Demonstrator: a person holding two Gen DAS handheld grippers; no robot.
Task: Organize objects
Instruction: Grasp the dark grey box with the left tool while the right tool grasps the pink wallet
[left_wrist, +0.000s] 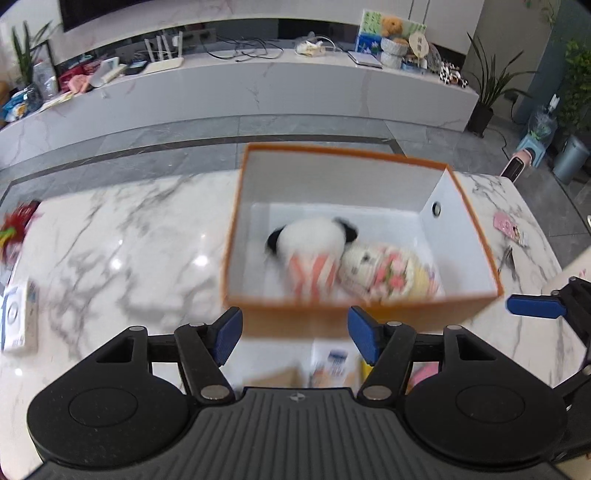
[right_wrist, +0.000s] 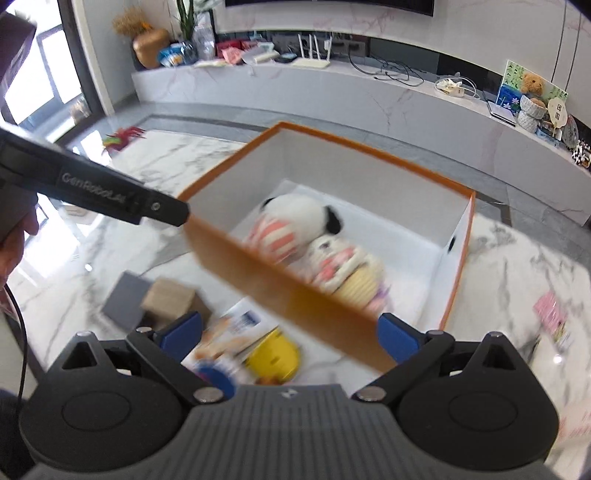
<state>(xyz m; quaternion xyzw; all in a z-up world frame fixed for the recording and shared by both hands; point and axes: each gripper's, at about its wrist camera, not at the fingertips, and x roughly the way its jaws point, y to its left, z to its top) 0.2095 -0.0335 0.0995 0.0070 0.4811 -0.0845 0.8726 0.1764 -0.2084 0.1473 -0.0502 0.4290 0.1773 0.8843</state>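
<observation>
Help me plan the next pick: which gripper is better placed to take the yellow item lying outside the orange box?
Right, probably. The yellow item lies just ahead of the open right gripper, between its fingers' lines; the left gripper faces the orange box wall.

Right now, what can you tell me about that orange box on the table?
The orange box is an open, lidless carton, orange outside and white inside, with a round hole in one end wall. It looks like stiff cardboard. It sits upright on the marble table. Two soft toys lie inside, a black-and-white one against a flowered one. No fingers grip it.
</observation>
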